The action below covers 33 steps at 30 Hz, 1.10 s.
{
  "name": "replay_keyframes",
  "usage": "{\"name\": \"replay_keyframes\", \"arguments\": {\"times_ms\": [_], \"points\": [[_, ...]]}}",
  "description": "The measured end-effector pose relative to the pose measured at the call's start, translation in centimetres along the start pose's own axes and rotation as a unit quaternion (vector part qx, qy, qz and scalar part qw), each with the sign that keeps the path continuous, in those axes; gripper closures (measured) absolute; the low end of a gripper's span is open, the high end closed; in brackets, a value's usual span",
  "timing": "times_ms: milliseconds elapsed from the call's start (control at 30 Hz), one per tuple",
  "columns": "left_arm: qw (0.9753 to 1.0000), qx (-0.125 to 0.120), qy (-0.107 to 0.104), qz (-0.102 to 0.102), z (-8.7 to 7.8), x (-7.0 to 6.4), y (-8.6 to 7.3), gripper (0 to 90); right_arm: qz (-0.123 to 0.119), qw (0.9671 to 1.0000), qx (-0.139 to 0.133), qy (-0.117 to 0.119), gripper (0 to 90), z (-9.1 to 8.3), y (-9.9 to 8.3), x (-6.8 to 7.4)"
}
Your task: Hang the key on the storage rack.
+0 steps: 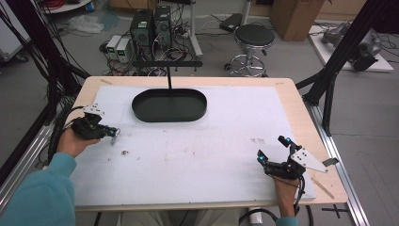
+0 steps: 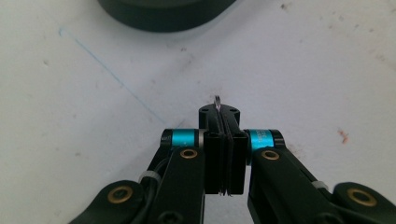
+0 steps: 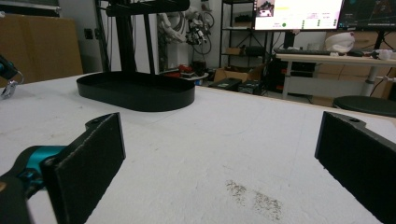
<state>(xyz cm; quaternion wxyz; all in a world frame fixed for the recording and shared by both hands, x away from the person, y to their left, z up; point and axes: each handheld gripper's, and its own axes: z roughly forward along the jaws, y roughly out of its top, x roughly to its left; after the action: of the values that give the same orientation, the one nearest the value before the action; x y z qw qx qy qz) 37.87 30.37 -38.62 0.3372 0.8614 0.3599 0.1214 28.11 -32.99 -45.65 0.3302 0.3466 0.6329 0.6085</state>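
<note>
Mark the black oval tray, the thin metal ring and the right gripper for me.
black oval tray (image 1: 141, 113): high view, on its near left rim.
thin metal ring (image 2: 217, 101): left gripper view, top edge above the shut jaws.
right gripper (image 1: 271, 147): high view, midway between its open fingertips.

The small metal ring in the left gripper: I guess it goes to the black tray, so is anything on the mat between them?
Nothing visible. The left gripper pinches the ring, and bare white mat runs to the black oval tray; only faint stains show.
</note>
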Motion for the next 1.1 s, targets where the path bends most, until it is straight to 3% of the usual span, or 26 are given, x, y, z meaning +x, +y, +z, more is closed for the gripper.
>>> {"name": "replay_keyframes", "arguments": {"times_ms": [300, 567, 1100], "points": [[0.9979, -0.061, -0.005, 0.02, -1.4, -0.9, 1.0, 88.4, 0.004, 1.0, 0.002, 0.002, 0.8, 0.0, 0.0, 0.1], [0.9933, -0.114, -0.008, 0.019, -2.9, -1.0, 2.8, 88.4, 0.0, 1.0, 0.0, 0.0, 0.8, 0.0, 0.0, 0.0], [0.9896, -0.139, -0.004, 0.037, -3.9, 0.0, 7.7, 88.4, 0.002, 1.0, 0.0, 0.0, 0.8, -0.1, 0.0, 0.1]]}}
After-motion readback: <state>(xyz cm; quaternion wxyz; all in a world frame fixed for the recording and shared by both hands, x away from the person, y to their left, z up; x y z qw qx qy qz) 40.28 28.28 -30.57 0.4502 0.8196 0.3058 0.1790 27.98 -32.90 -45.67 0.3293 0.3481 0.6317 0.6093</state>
